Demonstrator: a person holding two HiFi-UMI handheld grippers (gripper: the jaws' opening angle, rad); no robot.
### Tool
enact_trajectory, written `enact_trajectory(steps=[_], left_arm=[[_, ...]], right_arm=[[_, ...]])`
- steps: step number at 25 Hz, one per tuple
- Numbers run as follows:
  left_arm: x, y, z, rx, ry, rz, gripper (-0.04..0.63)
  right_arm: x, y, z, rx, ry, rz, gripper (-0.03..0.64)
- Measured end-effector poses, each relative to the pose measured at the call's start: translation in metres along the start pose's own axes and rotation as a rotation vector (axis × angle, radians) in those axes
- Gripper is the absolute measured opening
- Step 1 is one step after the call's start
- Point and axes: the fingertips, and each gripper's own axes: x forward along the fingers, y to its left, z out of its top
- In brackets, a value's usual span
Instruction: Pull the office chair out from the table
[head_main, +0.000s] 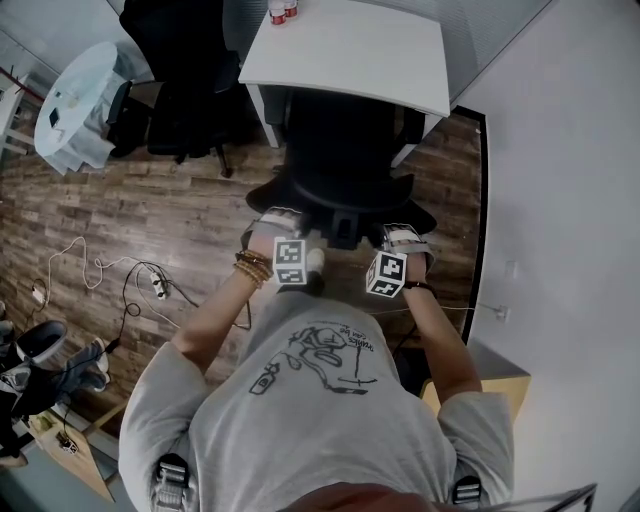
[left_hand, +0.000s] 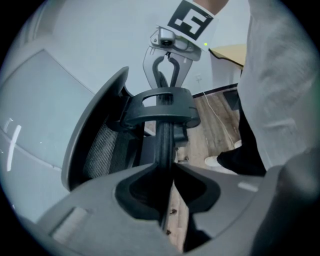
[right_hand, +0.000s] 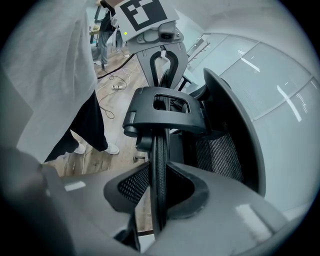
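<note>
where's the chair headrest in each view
Head view: headrest at centre, a curved black bar before the person.
Left gripper view: headrest edge-on, a dark strip up the middle, clamped in the jaws.
Right gripper view: headrest edge-on, centre, clamped likewise.
Shared landmark: bracket at its middle.

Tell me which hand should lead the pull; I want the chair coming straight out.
Neither over the other: the left tool and right tool are each clamped on the headrest rim, one toward each end. Pulling evenly with both looks best.
</note>
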Motion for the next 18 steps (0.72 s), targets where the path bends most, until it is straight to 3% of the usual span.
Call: enact_trajectory(steps=[18], left_arm=[[-0.023, -0.041, 0.0, -0.004, 0.017, -0.007, 0.094]], right_arm=[[-0.023, 0.044, 0.016, 0.022, -0.03, 0.027, 0.098]])
